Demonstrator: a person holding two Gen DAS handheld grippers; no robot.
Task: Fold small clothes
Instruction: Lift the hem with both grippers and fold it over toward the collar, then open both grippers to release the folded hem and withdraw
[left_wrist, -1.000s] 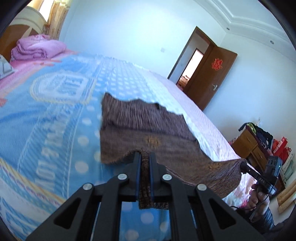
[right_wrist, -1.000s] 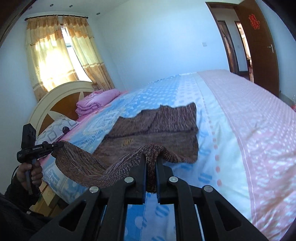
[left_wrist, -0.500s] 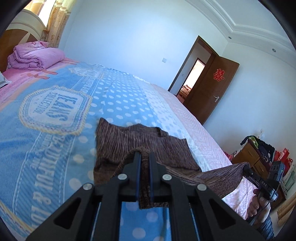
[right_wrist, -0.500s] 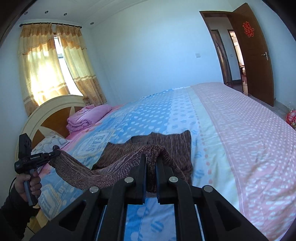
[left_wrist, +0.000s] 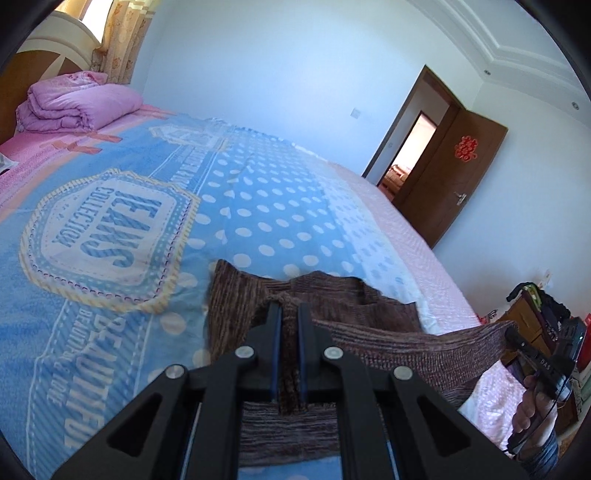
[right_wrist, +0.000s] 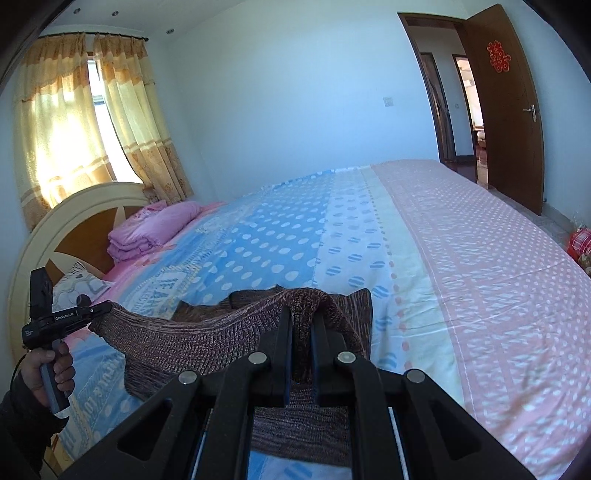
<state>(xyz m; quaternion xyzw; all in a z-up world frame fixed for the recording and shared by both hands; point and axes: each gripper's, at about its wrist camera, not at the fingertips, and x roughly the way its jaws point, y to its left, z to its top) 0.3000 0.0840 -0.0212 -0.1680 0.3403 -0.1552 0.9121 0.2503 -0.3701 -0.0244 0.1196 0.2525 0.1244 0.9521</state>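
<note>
Both tools have carried the near edge of the brown marled knit garment (left_wrist: 373, 314) forward since 1 second ago, so less of the flat cloth shows beyond the fold. Left tool (left_wrist: 290, 328), black with 2 blue-lined fingers, stands narrow and pinches a bunched piece of the knit between its pads; right tool (right_wrist: 301, 332) is likewise narrow, with a hump of the same cloth gripped between its fingers and rising just above their tips. Between the 2 tools the held edge hangs as a sagging band, raised off the bed, while the rest of the garment (right_wrist: 354, 306) lies flat on the bed just beyond the fingertips. From the left wrist view the right tool (left_wrist: 517, 338) shows at the far end of that band, held by the person's right hand (left_wrist: 532, 402); from the right wrist view the left tool (right_wrist: 98, 312) shows likewise, gripped by the left hand (right_wrist: 48, 369). Under the garment spreads the blue, white-dotted and pink printed bedsheet (left_wrist: 258, 206). Well apart, a folded pink quilt (right_wrist: 155, 229) sits at the rounded cream and wood headboard (right_wrist: 74, 229), near the orange-yellow patterned curtains (right_wrist: 74, 122). An open brown wooden door (left_wrist: 454, 184) with a red paper ornament (left_wrist: 464, 147) stands past the bed.
</note>
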